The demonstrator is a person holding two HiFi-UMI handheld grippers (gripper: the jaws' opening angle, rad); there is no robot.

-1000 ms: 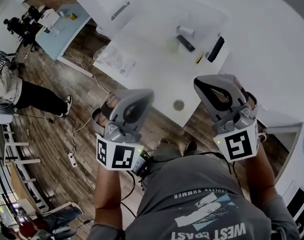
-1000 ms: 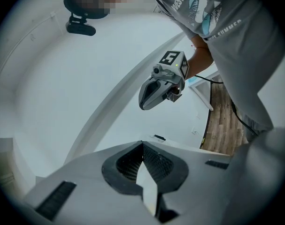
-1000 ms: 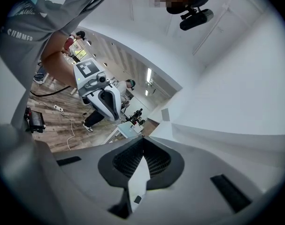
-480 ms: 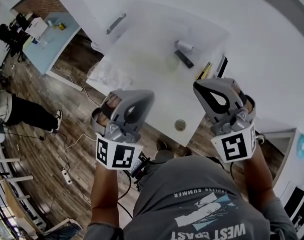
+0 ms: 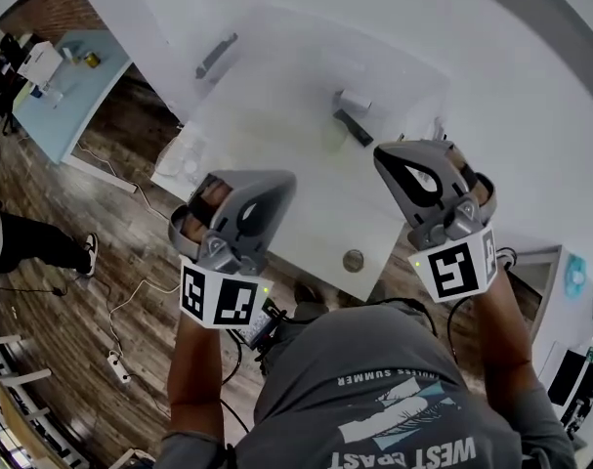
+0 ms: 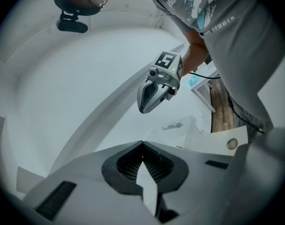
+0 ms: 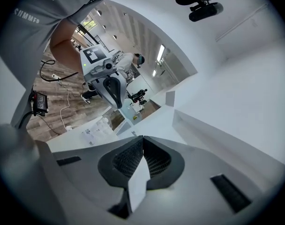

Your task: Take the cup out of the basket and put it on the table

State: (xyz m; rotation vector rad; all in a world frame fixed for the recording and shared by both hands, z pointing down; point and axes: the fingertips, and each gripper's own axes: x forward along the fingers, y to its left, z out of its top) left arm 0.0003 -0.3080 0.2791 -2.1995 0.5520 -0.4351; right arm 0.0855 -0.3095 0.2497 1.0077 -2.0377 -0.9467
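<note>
Task not yet begun: we hold the left gripper (image 6: 142, 143) and the right gripper (image 7: 142, 137) over the table (image 5: 276, 115), the jaws of all 2 pressed together on nothing. We find neither cup nor basket in any view. A dark bar (image 5: 353, 127) and a clear bag (image 5: 182, 161) lie ahead; nothing obstructs

Dark wood-plank floor (image 5: 110, 252) below me, left side. Pale blue desk (image 5: 57, 106) top left w/ a white box (image 5: 39, 62) and a small yellow item (image 5: 91, 60) on it, apart. Someone's leg in black trousers (image 5: 22, 242) at left edge, shoe (image 5: 89, 254) flat on the planks. White cable (image 5: 130, 296) trails toward a power strip (image 5: 113, 362). Ahead: black flat device (image 5: 353, 127) just beside a small white obj (image 5: 353, 101). Grey bar (image 5: 216, 55) well apart to their left. Clear plastic bag (image 5: 184, 159) nearer the desk.
</note>
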